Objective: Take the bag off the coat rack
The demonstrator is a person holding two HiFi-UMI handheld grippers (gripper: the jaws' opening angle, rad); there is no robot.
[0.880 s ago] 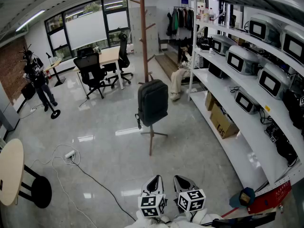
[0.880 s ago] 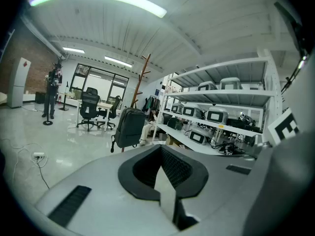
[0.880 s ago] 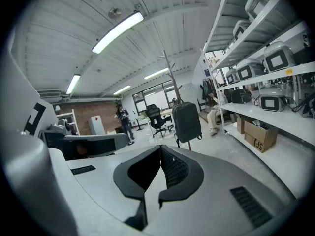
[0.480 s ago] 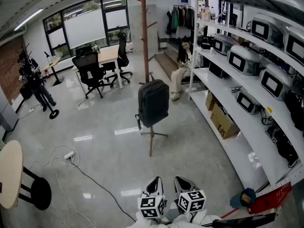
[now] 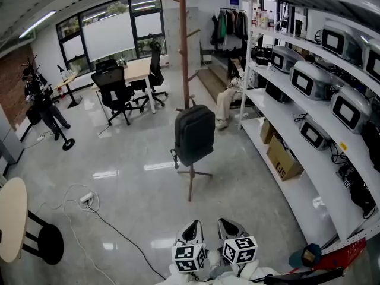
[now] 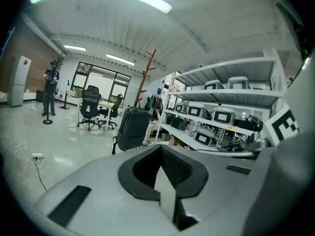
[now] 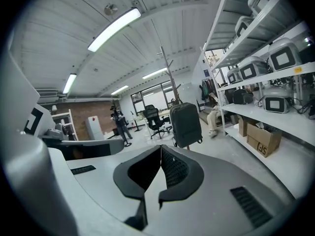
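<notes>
Across the glossy grey floor, the black fabric backpack hangs untouched on the tall wooden coat rack; the left gripper and right gripper sit well short, jaws together, empty.
</notes>
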